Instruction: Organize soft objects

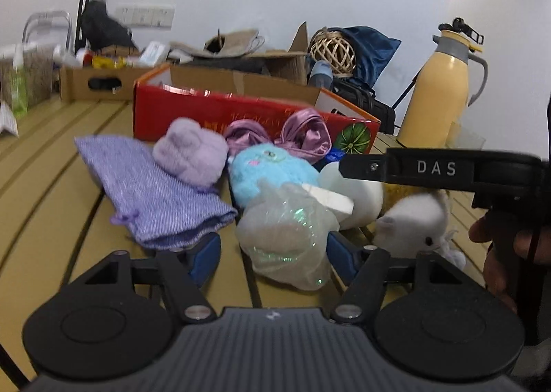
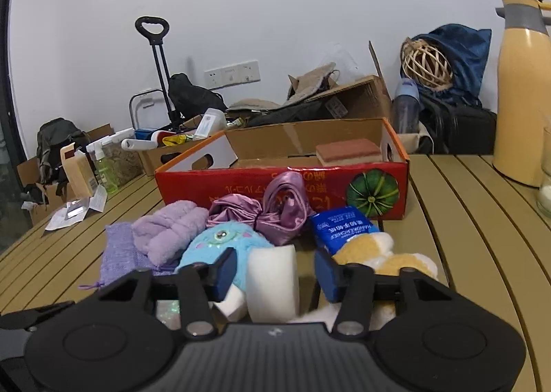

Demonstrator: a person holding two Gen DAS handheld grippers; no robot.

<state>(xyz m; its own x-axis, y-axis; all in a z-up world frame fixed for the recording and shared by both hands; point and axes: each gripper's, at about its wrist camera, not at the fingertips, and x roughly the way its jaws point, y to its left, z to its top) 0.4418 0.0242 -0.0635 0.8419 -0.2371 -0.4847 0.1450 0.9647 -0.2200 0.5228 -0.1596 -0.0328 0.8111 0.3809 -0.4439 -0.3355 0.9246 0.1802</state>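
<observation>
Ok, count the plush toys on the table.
3: blue plush mid-pile, yellow-and-white plush at the right, white plush nearest the right hand-held gripper. More may hide underneath.

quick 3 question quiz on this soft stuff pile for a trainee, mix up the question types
1. True or false: the red box already holds a sponge.
2. What lies between the left gripper fingers? A) clear plastic bag B) blue plush C) purple knit pouch
3. Fill in: the right gripper is open around the white ____ block.

Key: 1 true; 2 A; 3 foam
</observation>
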